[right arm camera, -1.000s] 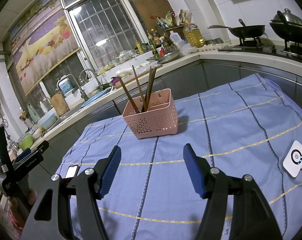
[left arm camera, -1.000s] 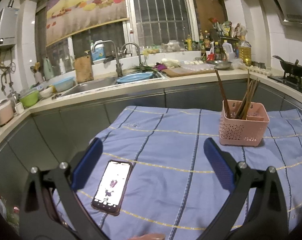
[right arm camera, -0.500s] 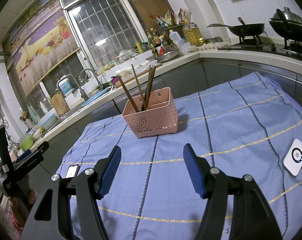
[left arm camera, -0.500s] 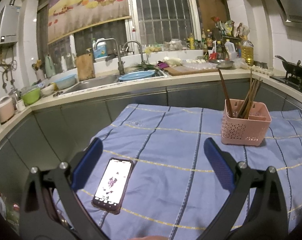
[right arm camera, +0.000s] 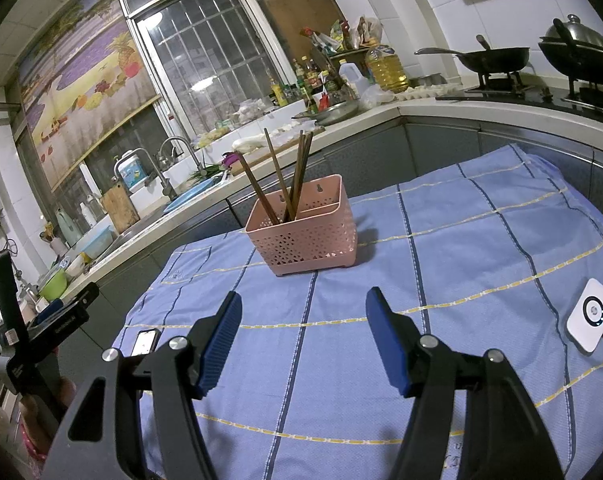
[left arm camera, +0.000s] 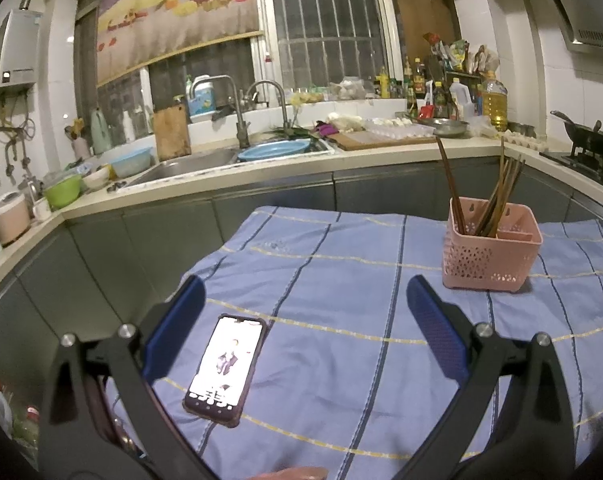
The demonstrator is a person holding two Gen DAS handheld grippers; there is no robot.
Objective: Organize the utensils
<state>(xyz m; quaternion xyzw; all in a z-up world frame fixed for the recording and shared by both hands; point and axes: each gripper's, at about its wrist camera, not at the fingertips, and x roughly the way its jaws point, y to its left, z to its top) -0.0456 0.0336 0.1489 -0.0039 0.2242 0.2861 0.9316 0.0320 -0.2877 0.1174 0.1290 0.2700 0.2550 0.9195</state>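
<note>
well, bare cloth (right arm camera: 441,272) around basket (right arm camera: 305,236)

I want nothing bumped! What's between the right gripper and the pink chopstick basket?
Only bare blue striped cloth lies between the right gripper and the pink chopstick basket, as the right wrist view shows.

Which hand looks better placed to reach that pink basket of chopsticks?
Probably the right gripper: the pink basket sits almost straight ahead of it. For the left gripper the basket lies off to the right.

Pink lattice-holed basket (right arm camera: 305,236), brown chopsticks (right arm camera: 289,176), blue cloth (right arm camera: 441,240) (yellow and navy lines)
</note>
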